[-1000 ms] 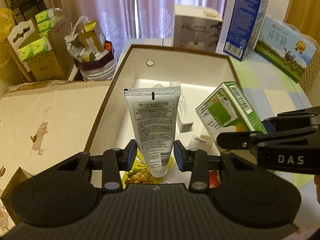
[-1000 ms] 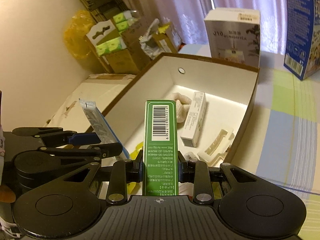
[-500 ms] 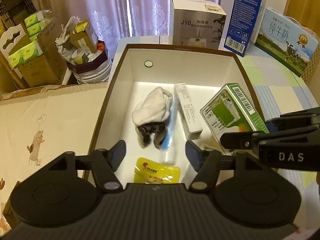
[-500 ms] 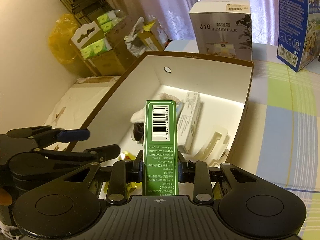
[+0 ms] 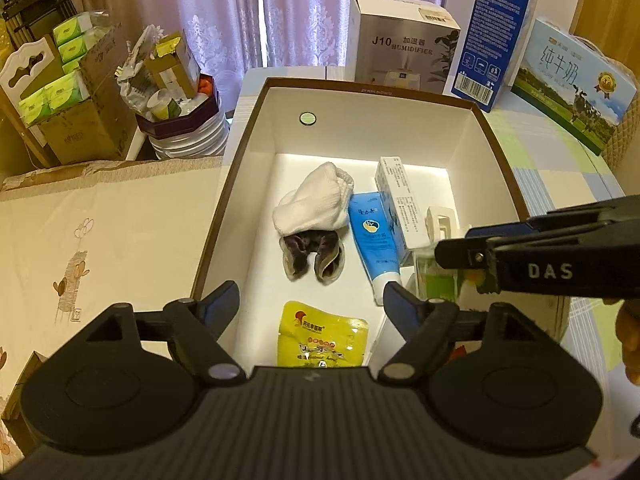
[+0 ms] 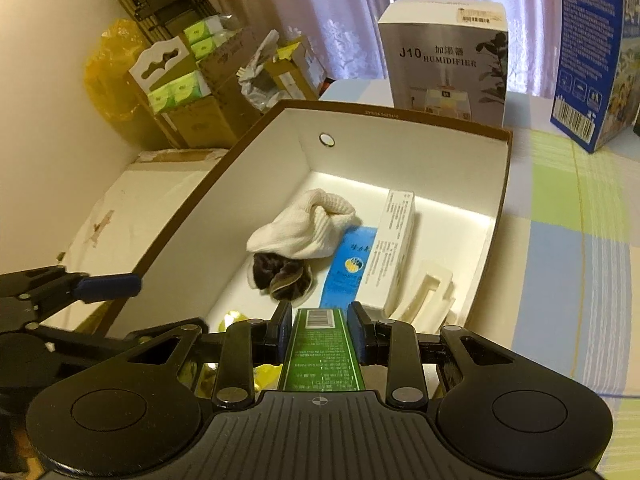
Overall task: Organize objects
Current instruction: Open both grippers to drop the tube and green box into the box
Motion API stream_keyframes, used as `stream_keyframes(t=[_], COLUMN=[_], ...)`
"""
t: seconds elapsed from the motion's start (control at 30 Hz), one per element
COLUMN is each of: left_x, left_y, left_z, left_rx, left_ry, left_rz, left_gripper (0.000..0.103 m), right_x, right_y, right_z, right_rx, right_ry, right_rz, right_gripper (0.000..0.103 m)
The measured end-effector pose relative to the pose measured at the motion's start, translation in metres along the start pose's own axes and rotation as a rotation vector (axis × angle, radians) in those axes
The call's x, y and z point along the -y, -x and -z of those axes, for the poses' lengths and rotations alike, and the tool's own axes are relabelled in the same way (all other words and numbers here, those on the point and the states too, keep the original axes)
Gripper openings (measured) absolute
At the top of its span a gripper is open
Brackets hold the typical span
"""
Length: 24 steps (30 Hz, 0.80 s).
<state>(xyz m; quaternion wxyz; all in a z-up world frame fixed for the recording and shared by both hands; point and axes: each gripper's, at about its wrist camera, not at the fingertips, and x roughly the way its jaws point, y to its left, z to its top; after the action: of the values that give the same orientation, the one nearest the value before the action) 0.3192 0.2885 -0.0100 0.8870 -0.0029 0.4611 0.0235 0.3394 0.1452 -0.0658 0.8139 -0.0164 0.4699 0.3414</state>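
From the left wrist we see our left gripper (image 5: 312,300), jaws just spread and nothing between them, above the open box (image 5: 256,120); the blue tube (image 5: 374,240) lies inside beside the sock (image 5: 316,204). From the right wrist, our right gripper (image 6: 320,328) pinches the green carton (image 6: 322,354), seemingly over the box's near end.

The left gripper (image 5: 312,300) tilts downward, its jaws just opened wide with nothing between them. The right gripper (image 6: 320,330), beside it, clamps a green carton (image 6: 322,354); a hand (image 5: 630,340), seemingly, shows behind it.
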Motion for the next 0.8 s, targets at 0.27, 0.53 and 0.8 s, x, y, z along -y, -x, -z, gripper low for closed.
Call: stream_keyframes(t=[0.27,0.53,0.8], left_x=[-0.006,-0.004,-0.001], left_y=[0.004,0.014,0.032], left_z=[0.002,0.005,0.009], left_rx=[0.006,0.031,0.060], left_ry=[0.011,0.012,0.032], left_rz=[0.003,0.020,0.030], left_gripper=[0.079,0.089,0.097], right_x=[0.004,0.005,0.012], right_y=[0.008,0.028,0.049], right_z=[-0.022,-0.019,0.022], right_rx=[0.193,0.166,0.090], right_ry=[-0.049,-0.027,-0.030], right_rz=[-0.040,-0.024,0.008], right_gripper=[0.028,0.043,0.044])
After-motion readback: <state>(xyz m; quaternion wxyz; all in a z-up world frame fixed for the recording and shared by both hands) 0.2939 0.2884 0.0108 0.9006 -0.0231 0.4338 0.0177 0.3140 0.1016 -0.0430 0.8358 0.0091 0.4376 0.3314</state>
